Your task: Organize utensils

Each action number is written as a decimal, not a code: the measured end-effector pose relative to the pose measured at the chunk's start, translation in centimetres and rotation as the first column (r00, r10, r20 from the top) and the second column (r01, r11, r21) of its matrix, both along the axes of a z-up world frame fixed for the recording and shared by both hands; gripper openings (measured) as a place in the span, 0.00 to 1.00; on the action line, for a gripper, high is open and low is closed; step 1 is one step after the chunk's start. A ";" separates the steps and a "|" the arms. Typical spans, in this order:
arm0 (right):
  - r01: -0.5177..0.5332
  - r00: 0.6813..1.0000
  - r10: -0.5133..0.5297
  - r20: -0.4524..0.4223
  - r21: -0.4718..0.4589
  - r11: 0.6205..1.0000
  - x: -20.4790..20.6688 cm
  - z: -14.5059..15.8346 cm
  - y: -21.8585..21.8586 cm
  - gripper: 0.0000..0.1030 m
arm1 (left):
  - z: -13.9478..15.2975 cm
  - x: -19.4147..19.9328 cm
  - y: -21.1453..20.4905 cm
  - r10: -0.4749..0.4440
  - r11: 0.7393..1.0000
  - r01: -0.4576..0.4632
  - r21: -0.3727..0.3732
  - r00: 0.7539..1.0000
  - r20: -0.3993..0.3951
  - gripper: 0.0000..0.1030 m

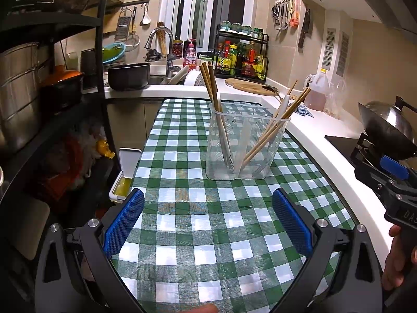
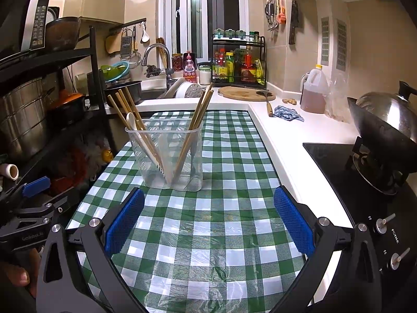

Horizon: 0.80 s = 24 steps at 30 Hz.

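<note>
A container (image 2: 170, 156) stands on the table (image 2: 208, 234) with chopsticks (image 2: 198, 114) and a spoon (image 2: 131, 120) leaning inside, a shelf rack (image 2: 52, 91) to the left, a stove (image 2: 365, 182) to the right, and a sink (image 2: 156, 94) beyond.

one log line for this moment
left tool: open, empty | right tool: open, empty | chopsticks, white spoon: in clear holder | tablecloth: no loose utensils

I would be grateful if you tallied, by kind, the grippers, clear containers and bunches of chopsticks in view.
Grippers: 2 (left gripper, right gripper, both open)
Clear container: 1
Chopstick bunches: 2 (left-leaning bunch, right-leaning bunch)
Total: 5
</note>
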State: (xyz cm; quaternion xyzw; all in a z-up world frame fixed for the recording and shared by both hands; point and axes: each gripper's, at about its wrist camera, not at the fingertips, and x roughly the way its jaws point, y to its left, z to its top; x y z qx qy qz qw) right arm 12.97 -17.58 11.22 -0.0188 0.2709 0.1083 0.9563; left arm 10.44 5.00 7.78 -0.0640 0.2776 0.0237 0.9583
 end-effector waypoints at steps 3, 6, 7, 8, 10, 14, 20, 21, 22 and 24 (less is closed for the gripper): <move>0.000 1.000 0.000 0.001 0.000 1.000 0.0 0.0 0.0 0.95 | 0.1 0.0 0.0 -0.001 1.000 0.001 0.003 1.000 0.001 0.93; -0.001 1.000 0.001 0.003 0.000 1.000 -0.1 0.0 0.1 0.95 | 0.1 -0.1 -0.1 -0.002 1.000 0.002 0.002 1.000 0.002 0.93; -0.001 1.000 0.001 0.003 0.000 1.000 -0.1 0.0 0.1 0.95 | 0.1 -0.1 -0.2 -0.002 1.000 0.002 0.001 1.000 0.002 0.93; -0.001 1.000 0.001 0.003 -0.001 1.000 -0.1 0.0 0.1 0.95 | 0.1 -0.1 -0.2 -0.001 1.000 0.001 0.005 1.000 0.002 0.93; -0.001 1.000 0.001 0.003 0.000 1.000 -0.1 0.0 0.1 0.95 | 0.1 -0.1 -0.1 -0.003 1.000 0.003 0.003 1.000 0.002 0.93; -0.002 1.000 0.002 0.004 0.000 1.000 -0.1 0.0 0.2 0.95 | 0.2 -0.2 -0.2 -0.005 1.000 0.005 0.005 1.000 0.003 0.93; -0.002 1.000 0.002 0.008 0.000 1.000 -0.1 0.2 0.2 0.95 | 0.4 -0.4 -0.3 -0.005 1.000 0.005 0.007 1.000 0.009 0.93; -0.002 1.000 0.002 0.008 0.000 1.000 -0.1 0.2 0.3 0.95 | 0.3 -0.4 -0.3 -0.006 1.000 0.006 0.006 1.000 0.009 0.93; -0.002 1.000 0.002 0.007 0.000 1.000 -0.1 0.2 0.3 0.95 | 0.4 -0.4 -0.3 -0.005 1.000 0.005 0.006 1.000 0.009 0.93; -0.003 1.000 0.003 0.007 0.001 1.000 -0.2 0.2 0.3 0.95 | 0.4 -0.4 -0.3 -0.006 1.000 0.006 0.005 1.000 0.010 0.93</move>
